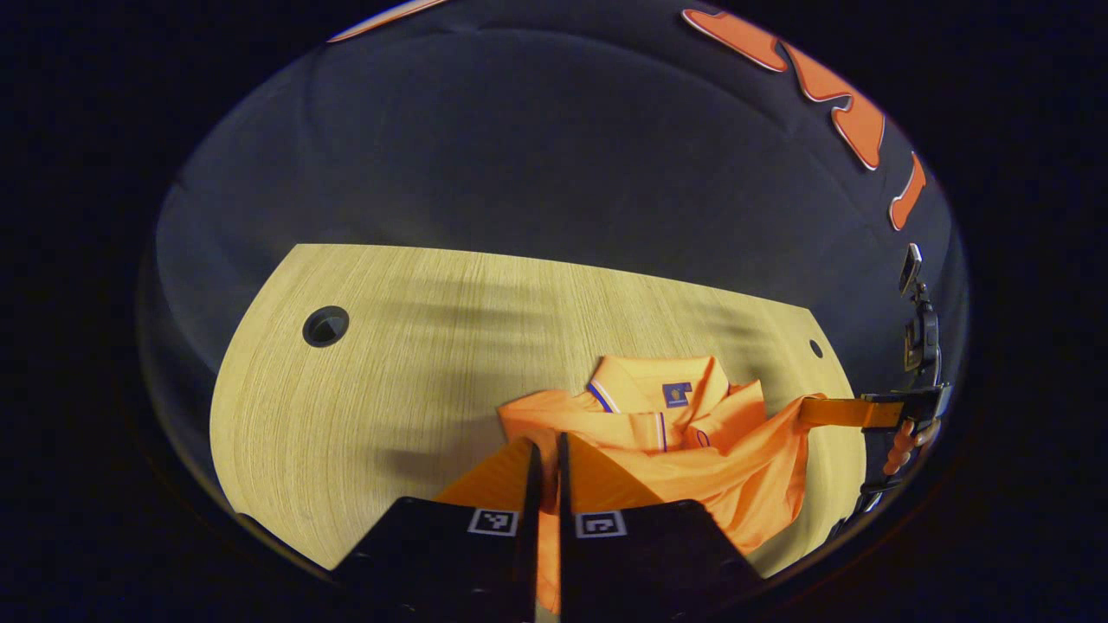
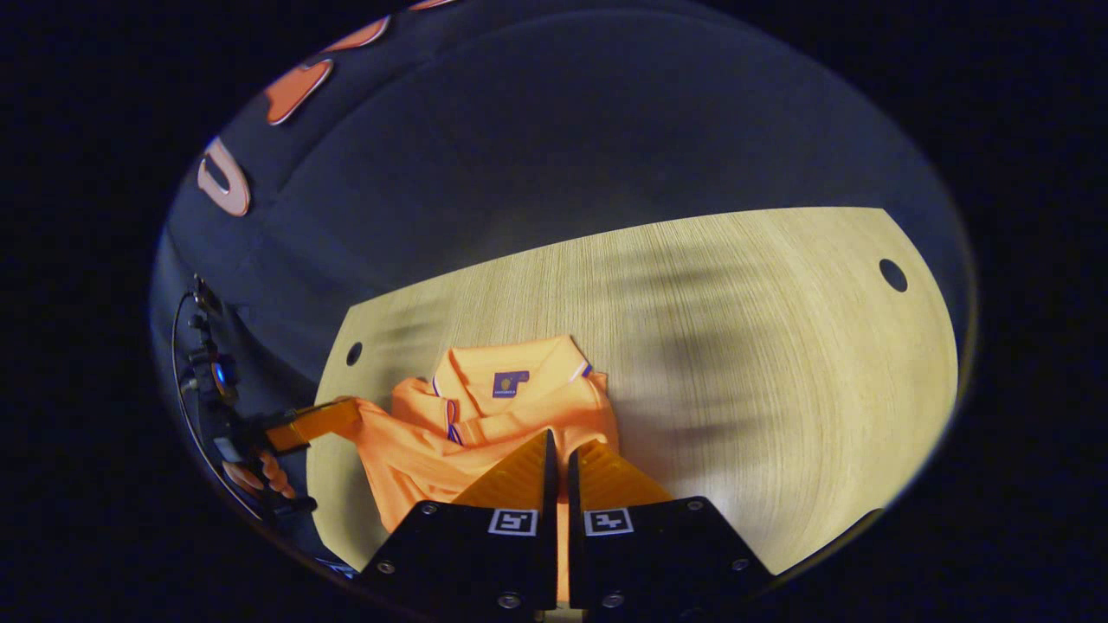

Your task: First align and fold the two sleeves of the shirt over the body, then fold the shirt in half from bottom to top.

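Orange fabric is bunching on the pale wooden table (image 1: pixel 363 407), and I am holding the shirt (image 1: pixel 692 450) from both sides so the final bottom-to-top fold can be carried toward the collar (image 1: pixel 658 385). My left gripper (image 1: pixel 547 467) is pinching narrow on a layer of cloth directly ahead of its fingers, jaws nearly together with fabric between them. Farther right in the left gripper view, the other gripper and the hand (image 1: pixel 909 441) carrying it are pulling an edge taut beyond the table's side. My right gripper (image 2: pixel 558 472) is likewise clamping narrow on cloth, the shirt lying ahead and left of it. I judge the sleeves already folded in.
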Available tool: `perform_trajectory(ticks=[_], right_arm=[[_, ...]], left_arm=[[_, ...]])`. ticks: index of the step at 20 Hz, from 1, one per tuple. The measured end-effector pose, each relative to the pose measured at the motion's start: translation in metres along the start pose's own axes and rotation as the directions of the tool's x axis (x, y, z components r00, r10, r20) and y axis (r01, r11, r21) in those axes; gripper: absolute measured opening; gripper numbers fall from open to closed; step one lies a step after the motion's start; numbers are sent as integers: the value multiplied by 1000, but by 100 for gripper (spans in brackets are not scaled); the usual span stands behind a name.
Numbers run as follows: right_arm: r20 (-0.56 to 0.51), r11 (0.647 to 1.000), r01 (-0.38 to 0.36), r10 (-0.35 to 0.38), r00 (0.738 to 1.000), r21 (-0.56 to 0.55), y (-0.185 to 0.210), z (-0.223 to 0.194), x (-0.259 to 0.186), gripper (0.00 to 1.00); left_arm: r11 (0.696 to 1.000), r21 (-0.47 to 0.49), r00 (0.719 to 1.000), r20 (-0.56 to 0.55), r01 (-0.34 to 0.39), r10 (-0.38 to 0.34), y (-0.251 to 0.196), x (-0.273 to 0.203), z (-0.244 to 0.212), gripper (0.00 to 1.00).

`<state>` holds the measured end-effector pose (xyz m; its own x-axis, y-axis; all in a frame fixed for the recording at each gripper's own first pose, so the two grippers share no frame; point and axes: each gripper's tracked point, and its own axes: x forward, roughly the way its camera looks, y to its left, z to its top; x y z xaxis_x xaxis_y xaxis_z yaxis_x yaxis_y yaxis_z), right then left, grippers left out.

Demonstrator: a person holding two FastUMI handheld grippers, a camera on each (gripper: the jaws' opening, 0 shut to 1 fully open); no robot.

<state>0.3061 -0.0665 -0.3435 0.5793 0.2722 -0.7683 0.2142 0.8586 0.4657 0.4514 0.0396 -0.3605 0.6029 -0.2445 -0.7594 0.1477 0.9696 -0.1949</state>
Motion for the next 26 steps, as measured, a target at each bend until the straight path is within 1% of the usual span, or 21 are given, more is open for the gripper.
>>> perform_trajectory(ticks=[1, 2, 3, 4, 5, 6, 7, 8, 9, 10, 11, 12, 14, 20, 23, 26], right_arm=[[18, 1000, -13, 12, 1000, 28, 3, 6, 2, 8], [51, 999, -22, 20, 999, 41, 5, 17, 4, 23], [81, 999, -19, 15, 997, 46, 3, 23, 3, 31], [93, 999, -10, 6, 996, 42, 2, 26, 3, 38], [99, 999, -1, -3, 995, 34, -1, 26, -1, 51], [95, 1000, 12, -14, 995, 21, -4, 24, -3, 60], [92, 1000, 26, -26, 995, 1, -6, 21, -4, 63], [98, 999, 48, -45, 994, -23, -11, 20, -7, 70], [107, 997, 61, -55, 993, -51, -12, 19, -13, 73], [128, 994, 72, -61, 990, -77, -12, 21, -20, 78], [145, 992, 76, -60, 988, -104, -10, 23, -30, 80], [165, 988, 87, -65, 984, -130, -9, 24, -40, 86], [205, 980, 107, -71, 976, -168, -6, 24, -56, 92], [286, 963, 124, -52, 957, -239, 4, 6, -117, 96], [334, 951, 141, -43, 941, -275, 11, -5, -149, 96], [390, 941, 150, -21, 921, -305, 23, -13, -177, 96]], left_arm=[[1000, -4, 1000, 19, -8, 8, 1, 5, 2, 14], [1000, -7, 999, 51, -12, 12, 0, 6, 12, 29], [1000, -3, 996, 86, -5, 5, -3, 7, 21, 45], [1000, 18, 993, 114, -16, 14, -3, 6, 30, 60], [999, 41, 988, 156, -22, 15, -5, 3, 43, 61], [997, 66, 983, 182, -30, 17, -8, 1, 54, 67], [996, 88, 982, 190, -31, 13, -11, -2, 58, 82], [994, 105, 982, 188, -39, 19, -15, -5, 57, 83], [993, 110, 982, 187, -49, 28, -17, -8, 58, 87], [993, 102, 982, 186, -53, 33, -19, -14, 58, 88], [995, 89, 981, 189, -50, 32, -22, -21, 58, 88], [996, 76, 980, 194, -48, 32, -24, -28, 58, 91], [996, 63, 978, 205, -56, 41, -29, -45, 56, 95], [994, 69, 953, 299, -79, 55, -54, -114, 49, 98], [994, 68, 933, 354, -90, 60, -69, -152, 41, 98], [991, 87, 919, 389, -104, 63, -83, -187, 25, 98]])
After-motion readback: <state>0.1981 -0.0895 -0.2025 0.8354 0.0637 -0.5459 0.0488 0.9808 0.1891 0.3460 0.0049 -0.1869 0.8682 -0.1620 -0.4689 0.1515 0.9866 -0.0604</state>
